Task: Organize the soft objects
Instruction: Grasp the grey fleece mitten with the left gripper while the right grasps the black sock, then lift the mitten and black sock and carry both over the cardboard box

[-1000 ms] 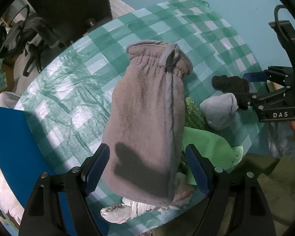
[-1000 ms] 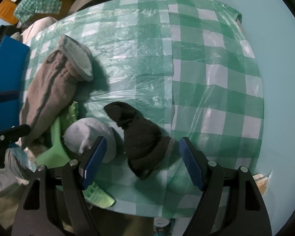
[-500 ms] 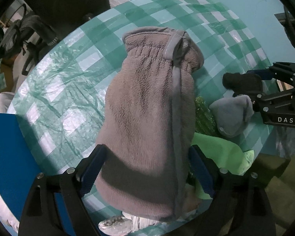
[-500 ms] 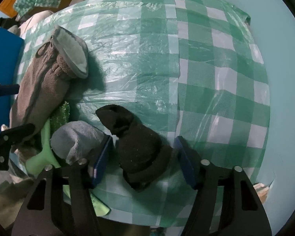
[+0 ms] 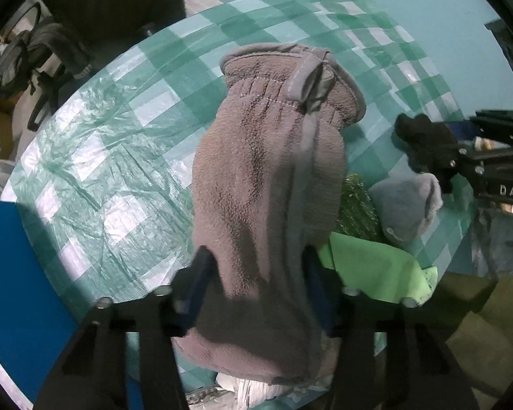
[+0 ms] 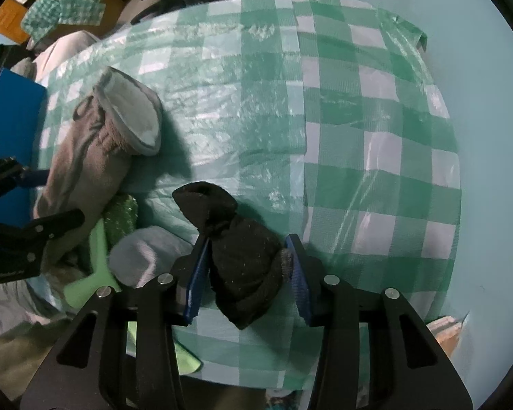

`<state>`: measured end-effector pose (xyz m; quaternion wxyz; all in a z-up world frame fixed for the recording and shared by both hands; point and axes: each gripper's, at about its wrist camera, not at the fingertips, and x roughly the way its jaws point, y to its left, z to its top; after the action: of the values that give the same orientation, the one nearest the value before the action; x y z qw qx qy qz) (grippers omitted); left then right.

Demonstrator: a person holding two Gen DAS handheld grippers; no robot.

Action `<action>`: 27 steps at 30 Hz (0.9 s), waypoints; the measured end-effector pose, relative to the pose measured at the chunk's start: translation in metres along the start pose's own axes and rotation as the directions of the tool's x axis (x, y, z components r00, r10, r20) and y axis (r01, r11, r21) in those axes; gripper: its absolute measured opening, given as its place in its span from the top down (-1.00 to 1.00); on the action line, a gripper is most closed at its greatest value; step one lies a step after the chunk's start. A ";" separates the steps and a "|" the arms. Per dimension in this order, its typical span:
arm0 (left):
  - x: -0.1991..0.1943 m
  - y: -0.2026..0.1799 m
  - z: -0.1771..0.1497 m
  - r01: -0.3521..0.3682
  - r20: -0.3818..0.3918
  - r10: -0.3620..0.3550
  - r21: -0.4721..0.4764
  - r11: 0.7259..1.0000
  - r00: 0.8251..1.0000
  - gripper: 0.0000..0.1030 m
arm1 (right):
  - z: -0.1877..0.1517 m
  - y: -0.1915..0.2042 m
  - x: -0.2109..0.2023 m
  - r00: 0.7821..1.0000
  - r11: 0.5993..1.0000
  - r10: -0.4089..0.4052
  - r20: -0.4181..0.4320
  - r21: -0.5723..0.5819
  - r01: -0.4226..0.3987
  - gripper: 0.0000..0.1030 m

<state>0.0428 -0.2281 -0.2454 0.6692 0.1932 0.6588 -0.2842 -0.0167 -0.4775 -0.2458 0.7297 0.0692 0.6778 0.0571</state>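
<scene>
A grey-brown fleece mitten (image 5: 266, 171) lies lengthwise on the green checked tablecloth (image 5: 102, 171), cuff pointing away. My left gripper (image 5: 256, 287) points straight down over its lower half. Its jaws are closing, and both pads press the mitten's sides so the fleece narrows between them. In the right wrist view a black sock (image 6: 242, 256) lies bunched near the table's front edge. My right gripper (image 6: 246, 273) straddles it, jaws closing, with the blue pads (image 6: 196, 273) touching both sides. The mitten (image 6: 85, 177) also shows at the left there.
Between the mitten and the black sock lie a pale grey sock (image 5: 407, 205), a light green cloth (image 5: 369, 266) and a glittery green piece (image 5: 355, 205). A blue panel (image 5: 17, 290) stands off the table's left. A dark bag (image 5: 41, 48) hangs behind.
My left gripper came down over the mitten and its wide jaws closed onto it. My right gripper's jaws narrowed around the black sock until the pads met it.
</scene>
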 end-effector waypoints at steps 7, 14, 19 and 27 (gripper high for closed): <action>-0.019 0.002 -0.002 -0.017 0.052 0.017 0.007 1.000 0.999 0.62 | 0.010 0.006 -0.015 0.999 1.000 0.012 0.033 0.014 -0.012 0.15; -0.046 0.015 -0.006 -0.021 0.121 0.024 -0.030 0.999 0.992 0.64 | 0.003 0.019 -0.032 0.998 1.000 0.016 0.068 0.007 -0.017 0.15; -0.068 0.015 -0.010 -0.031 0.153 0.037 -0.041 0.999 0.987 0.64 | 0.004 0.026 -0.047 0.996 1.000 0.020 0.090 -0.004 -0.020 0.15; -0.095 0.015 -0.017 -0.056 0.195 0.063 -0.039 0.998 0.979 0.64 | 0.005 0.036 -0.067 0.993 0.999 0.026 0.117 -0.028 -0.022 0.16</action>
<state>0.0422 -0.1936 -0.1540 0.7422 0.1728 0.5882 -0.2707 -0.0158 -0.4536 -0.1736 0.7684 0.0710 0.6321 0.0706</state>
